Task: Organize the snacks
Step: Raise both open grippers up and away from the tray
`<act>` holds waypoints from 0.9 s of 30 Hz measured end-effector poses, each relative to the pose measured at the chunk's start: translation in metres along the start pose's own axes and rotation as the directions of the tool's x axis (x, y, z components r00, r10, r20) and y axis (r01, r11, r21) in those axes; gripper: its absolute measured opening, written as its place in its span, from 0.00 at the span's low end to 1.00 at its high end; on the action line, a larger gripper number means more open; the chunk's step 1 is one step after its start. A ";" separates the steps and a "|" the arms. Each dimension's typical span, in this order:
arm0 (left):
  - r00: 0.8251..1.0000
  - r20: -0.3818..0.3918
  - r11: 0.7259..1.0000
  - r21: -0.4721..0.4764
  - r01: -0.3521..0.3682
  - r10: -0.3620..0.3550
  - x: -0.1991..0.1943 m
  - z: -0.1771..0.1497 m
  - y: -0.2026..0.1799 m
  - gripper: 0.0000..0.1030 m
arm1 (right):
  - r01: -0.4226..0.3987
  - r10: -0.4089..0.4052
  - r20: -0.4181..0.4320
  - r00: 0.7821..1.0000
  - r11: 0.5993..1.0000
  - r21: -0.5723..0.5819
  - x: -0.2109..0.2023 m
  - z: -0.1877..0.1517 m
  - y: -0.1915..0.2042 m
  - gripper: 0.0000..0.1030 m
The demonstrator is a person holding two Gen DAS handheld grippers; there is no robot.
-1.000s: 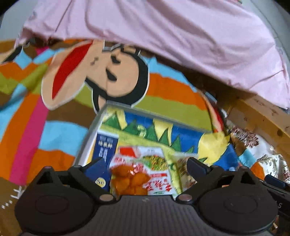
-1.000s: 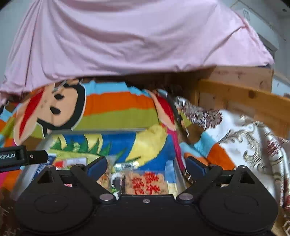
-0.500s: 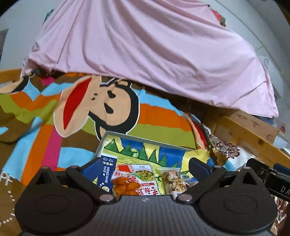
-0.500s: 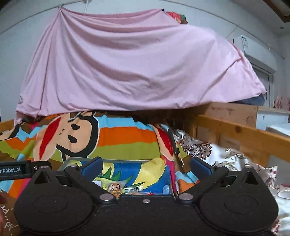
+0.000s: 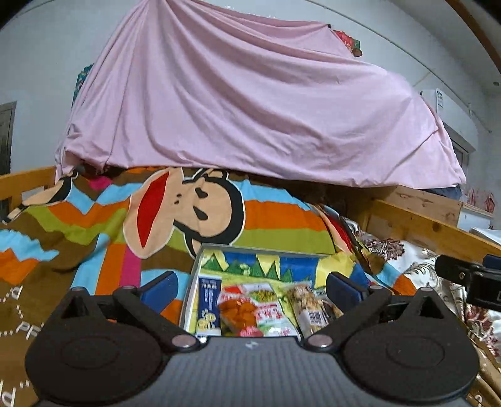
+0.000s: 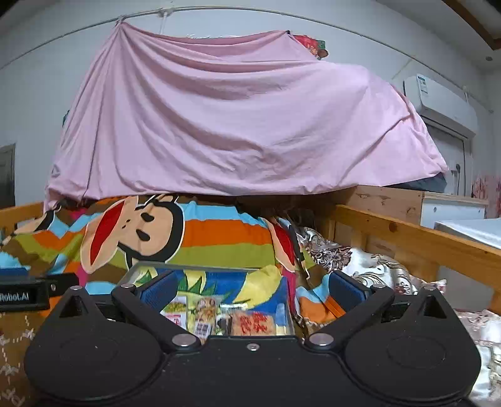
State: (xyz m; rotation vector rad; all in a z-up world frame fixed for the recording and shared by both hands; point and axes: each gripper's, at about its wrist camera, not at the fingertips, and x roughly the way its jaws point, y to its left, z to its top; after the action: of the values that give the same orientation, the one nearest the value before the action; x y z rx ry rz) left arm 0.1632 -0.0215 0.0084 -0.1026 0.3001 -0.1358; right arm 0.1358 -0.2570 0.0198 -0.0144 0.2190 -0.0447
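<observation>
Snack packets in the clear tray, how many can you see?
4 in the left wrist view: blue packet at left, orange packet, green-and-red packet, nut packet at right. The tool body hides the tray's near end, so more may be hidden.

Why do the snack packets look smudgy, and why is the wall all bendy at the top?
In the left wrist view the snack packets in the clear box are smeared by motion blur, while the pink sheet looks sharper. In the right wrist view the fisheye lens bows the rail above the sheet into an arc and darkens the corners; the packets there are soft too.
</observation>
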 end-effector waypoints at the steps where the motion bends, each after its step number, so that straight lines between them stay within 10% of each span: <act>1: 1.000 -0.004 1.000 -0.001 0.001 -0.001 -0.004 -0.002 0.000 0.99 | -0.001 0.001 -0.003 1.000 1.000 -0.008 -0.005 -0.002 0.001 0.99; 27: 0.977 -0.210 0.994 0.111 -0.021 0.044 -0.047 -0.046 -0.012 0.99 | 0.030 -0.040 -0.171 0.985 0.998 -0.057 -0.053 -0.036 0.002 0.99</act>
State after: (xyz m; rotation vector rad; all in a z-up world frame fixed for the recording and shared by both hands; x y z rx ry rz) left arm 0.1038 -0.0297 -0.0202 0.0252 0.5071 -0.1305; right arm 0.0763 -0.2526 -0.0038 -0.0684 0.3926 -0.0753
